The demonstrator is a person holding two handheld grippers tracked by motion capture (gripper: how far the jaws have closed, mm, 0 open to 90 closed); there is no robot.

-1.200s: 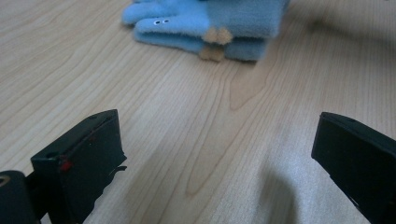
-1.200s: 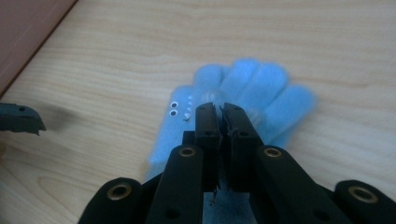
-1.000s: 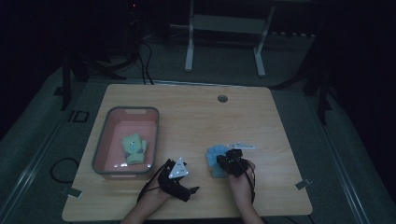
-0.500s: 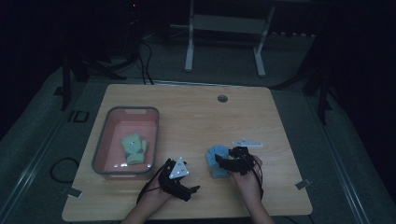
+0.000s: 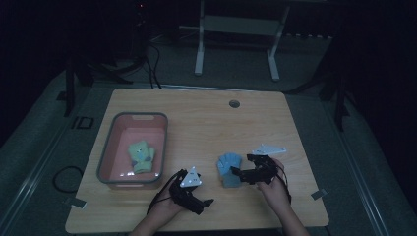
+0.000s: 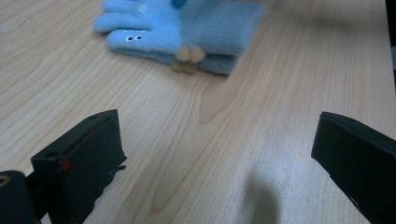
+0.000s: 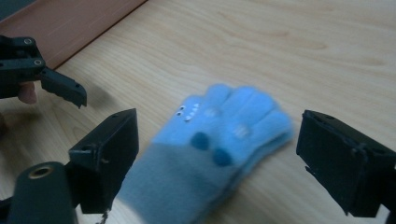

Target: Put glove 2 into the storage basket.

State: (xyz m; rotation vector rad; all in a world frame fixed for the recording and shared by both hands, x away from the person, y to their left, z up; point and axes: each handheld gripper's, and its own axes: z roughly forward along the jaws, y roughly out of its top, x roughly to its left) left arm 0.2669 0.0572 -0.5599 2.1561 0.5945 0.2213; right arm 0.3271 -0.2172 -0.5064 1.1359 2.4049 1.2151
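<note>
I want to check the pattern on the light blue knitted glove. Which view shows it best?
The right gripper view: the light blue knitted glove lies close, its dark blue spots visible. The left gripper view shows its edge and two small eyes; the high view shows it small.

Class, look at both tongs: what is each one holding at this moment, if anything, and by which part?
Nothing is held. The right tongs have just been opening around the blue glove, pads clear of it. The left tongs stand open over bare table.

Dim room, grey floor [image 5: 344,162] around a light wooden table [image 5: 206,123] with a round hole [image 5: 234,103] near its far edge, white-legged stand [image 5: 236,44] beyond, dark cables [image 5: 147,59] trailing at far left
</note>
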